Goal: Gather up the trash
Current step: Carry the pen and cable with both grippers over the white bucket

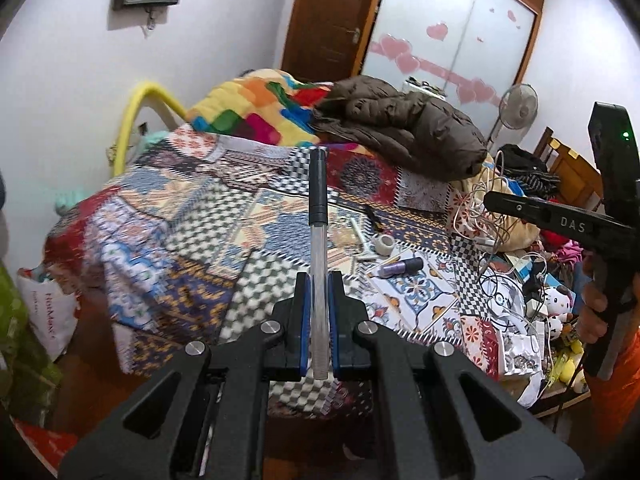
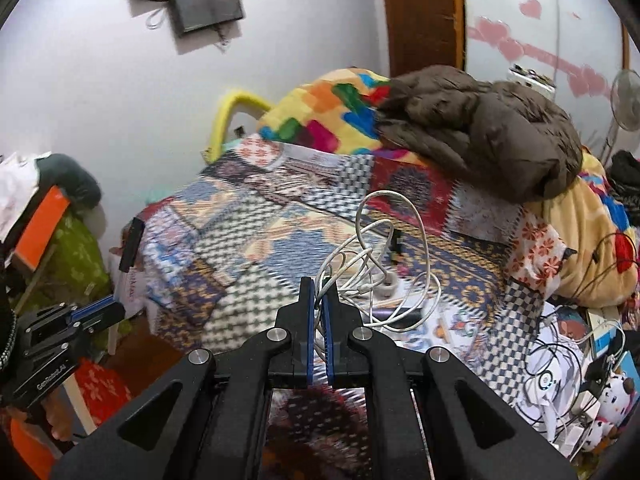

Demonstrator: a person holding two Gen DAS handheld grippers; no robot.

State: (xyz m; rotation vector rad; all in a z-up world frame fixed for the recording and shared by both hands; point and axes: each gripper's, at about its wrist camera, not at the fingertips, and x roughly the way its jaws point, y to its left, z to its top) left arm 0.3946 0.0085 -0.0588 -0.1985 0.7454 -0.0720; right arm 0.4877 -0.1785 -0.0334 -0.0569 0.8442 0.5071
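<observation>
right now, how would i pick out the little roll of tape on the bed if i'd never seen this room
Start at the bed with the patchwork bedspread and go to its cluttered right side, short of the brown jacket. Beside a purple tube with a black cap lies the roll of tape. It is the only small pale ring with an open middle there.
</observation>
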